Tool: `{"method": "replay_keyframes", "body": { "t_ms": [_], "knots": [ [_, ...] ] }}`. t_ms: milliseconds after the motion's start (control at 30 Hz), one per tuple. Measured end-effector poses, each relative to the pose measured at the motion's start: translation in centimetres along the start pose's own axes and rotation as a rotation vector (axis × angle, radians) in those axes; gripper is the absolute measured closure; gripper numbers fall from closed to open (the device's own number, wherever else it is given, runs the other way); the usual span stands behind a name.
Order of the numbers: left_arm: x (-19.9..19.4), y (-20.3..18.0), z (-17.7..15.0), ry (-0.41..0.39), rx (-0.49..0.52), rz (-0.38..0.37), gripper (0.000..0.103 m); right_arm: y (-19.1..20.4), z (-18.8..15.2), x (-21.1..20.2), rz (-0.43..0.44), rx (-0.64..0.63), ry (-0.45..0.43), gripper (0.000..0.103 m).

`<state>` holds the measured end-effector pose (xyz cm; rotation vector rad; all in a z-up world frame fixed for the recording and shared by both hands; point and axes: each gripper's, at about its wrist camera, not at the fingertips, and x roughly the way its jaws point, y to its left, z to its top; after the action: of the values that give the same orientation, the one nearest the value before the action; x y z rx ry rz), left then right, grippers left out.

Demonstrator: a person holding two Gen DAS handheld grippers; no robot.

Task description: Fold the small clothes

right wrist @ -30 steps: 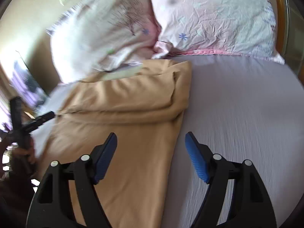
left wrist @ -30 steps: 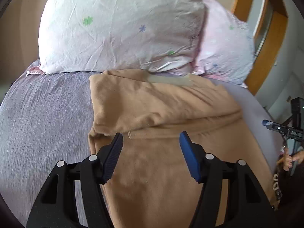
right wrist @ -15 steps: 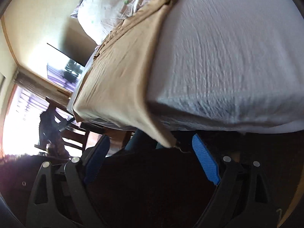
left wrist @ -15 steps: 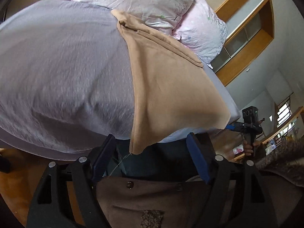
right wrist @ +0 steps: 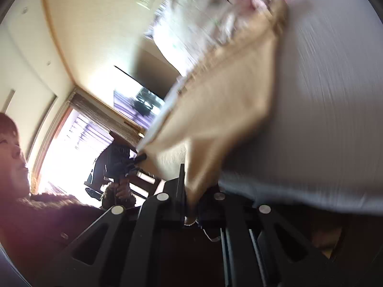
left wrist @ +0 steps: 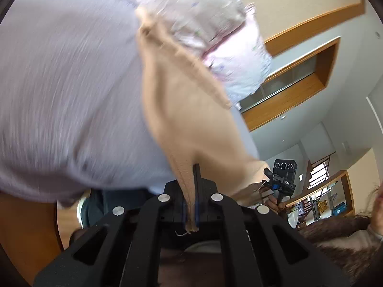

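Note:
A tan garment lies along the bed, its far end against the pillows and its near hem hanging over the bed's edge. My left gripper is shut on the left near corner of the hem, which sticks out below the jaws. In the right wrist view the same tan garment runs away from me, and my right gripper is shut on its right near corner. Each gripper also shows small in the other's view: the right one, the left one. Both views are blurred.
The bed has a lilac-grey sheet and floral pillows at the head. A wooden window frame is at the right. A wall TV and a bright window are at the left. The person's body is close below.
Both grippers were open near the garment's hanging hem at the bed's edge. Now both have shut on its near corners, and the views have tilted upward.

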<state>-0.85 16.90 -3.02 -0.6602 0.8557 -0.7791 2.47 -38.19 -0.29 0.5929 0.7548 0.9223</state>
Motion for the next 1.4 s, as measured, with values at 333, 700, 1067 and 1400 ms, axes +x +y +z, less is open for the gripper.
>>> {"method": "replay_keyframes", "body": {
  "t_ms": [333, 700, 1067, 1400],
  "knots": [
    [8.3, -1.5, 21.5, -0.229, 0.021, 0.123, 0.099, -4.6, 23.2, 7.5, -0.186, 0.028, -0.290, 0.096],
    [18.6, 9.7, 28.6, -0.127, -0.317, 0.161, 0.099, -20.0, 27.2, 15.7, -0.393, 0.485, -0.258, 0.049],
    [11.5, 8.0, 28.5, -0.284, -0.321, 0.123, 0.030, -13.5, 25.6, 12.7, -0.501, 0.304, -0.290, 0.029],
    [13.7, 5.6, 22.2, 0.024, -0.165, 0.336, 0.030, -11.9, 21.9, 13.2, -0.555, 0.260, -0.182, 0.012]
  ]
}}
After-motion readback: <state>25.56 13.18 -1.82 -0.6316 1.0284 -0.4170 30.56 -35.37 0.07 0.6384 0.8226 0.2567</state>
